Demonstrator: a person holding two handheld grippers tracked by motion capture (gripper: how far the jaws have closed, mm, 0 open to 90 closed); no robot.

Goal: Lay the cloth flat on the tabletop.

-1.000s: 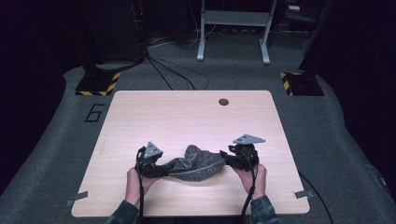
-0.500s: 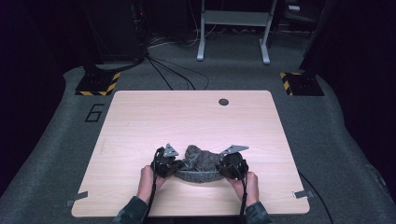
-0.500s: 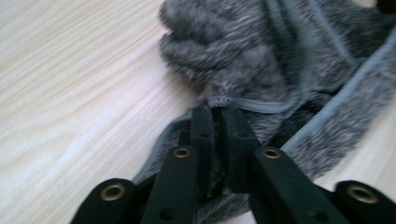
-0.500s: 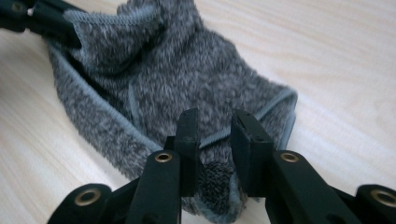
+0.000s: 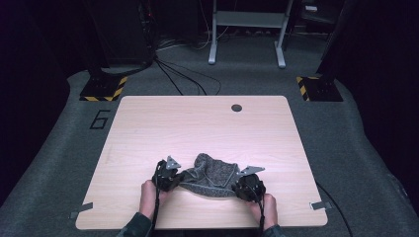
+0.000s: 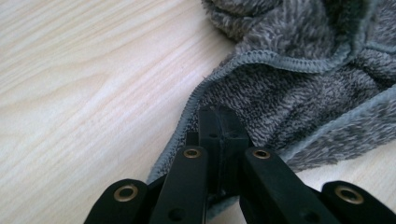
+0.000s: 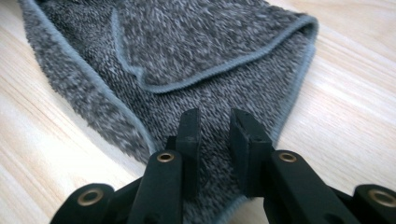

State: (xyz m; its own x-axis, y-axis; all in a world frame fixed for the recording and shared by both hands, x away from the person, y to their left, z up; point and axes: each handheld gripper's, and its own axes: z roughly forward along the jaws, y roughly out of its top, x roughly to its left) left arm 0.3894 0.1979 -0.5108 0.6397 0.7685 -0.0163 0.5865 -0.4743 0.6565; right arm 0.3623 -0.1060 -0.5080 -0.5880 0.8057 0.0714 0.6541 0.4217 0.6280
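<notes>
- your grey towel (image 5: 210, 175) lies bunched on the wooden table (image 5: 197, 123), near the table's 6 o'clock edge, between your two hands.
- your left gripper (image 5: 170, 174) sits at the towel's 9 o'clock end; in the left gripper view its jaws are pressed together, pinching the stitched hem (image 6: 219, 77).
- your right gripper (image 5: 247, 183) sits at the towel's 4 o'clock end; in the right gripper view its jaws stand slightly apart over the towel's corner, with pile showing between them.
- a dark round hole (image 5: 236, 107) lies toward the table's 12 o'clock edge, well apart from the towel.

Grey towel (image 5: 211, 176): fuzzy terry cloth, stitched hem. Table (image 5: 163, 126): pale wood-grain, smooth, matt.
</notes>
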